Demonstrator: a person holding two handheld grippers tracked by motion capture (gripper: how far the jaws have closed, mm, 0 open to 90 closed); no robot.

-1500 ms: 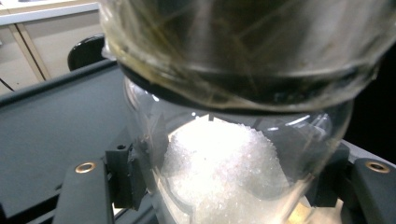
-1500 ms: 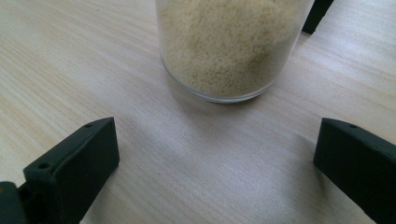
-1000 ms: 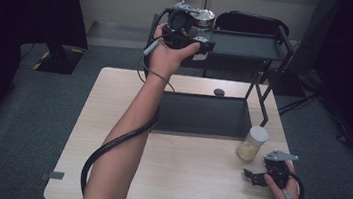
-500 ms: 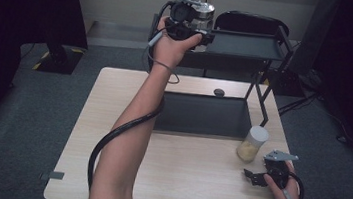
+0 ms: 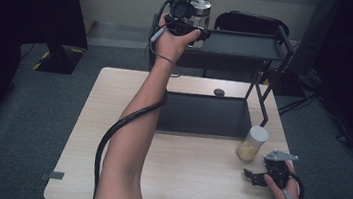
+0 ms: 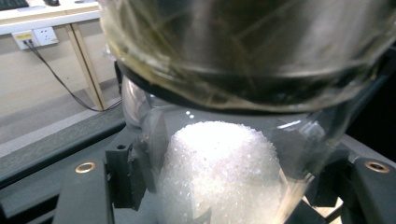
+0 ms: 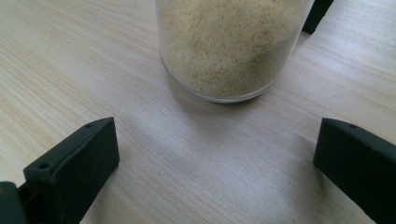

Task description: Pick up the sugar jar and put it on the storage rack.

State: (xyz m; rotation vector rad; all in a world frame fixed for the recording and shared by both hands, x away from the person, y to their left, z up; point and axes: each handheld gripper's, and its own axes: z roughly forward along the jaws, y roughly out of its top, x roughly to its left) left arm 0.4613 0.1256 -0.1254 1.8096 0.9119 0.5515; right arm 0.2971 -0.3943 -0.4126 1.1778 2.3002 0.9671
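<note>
We have the left tongs (image 5: 193,23) clamped on a clear glass jar (image 5: 198,12) with a metal lid, held out at arm's length over the near left corner of the black shelf rack (image 5: 251,45) that stands behind the table (image 5: 194,192). In the left gripper view the jar's wall sits between the two black jaws, and a mound of white crystals (image 6: 219,172) fills its lower half.

Against the picture a second ago, our left hand has carried the jar a little to the right along the rack's front edge, so that it now hangs above the top shelf rather than short of it. We judge the jar is being put up on that shelf; the set-down itself is not yet done, since we cannot tell whether its base touches the shelf.

Our right tongs (image 5: 256,178) rest low on the table at the near right, jaws spread wide with nothing between them, in the same spot as before. Just beyond them stands a second jar of pale yellow grains (image 5: 252,144) with a white lid, upright and apart from both jaws. A small dark object (image 5: 219,92) lies at the table's far edge, unmoved.
</note>
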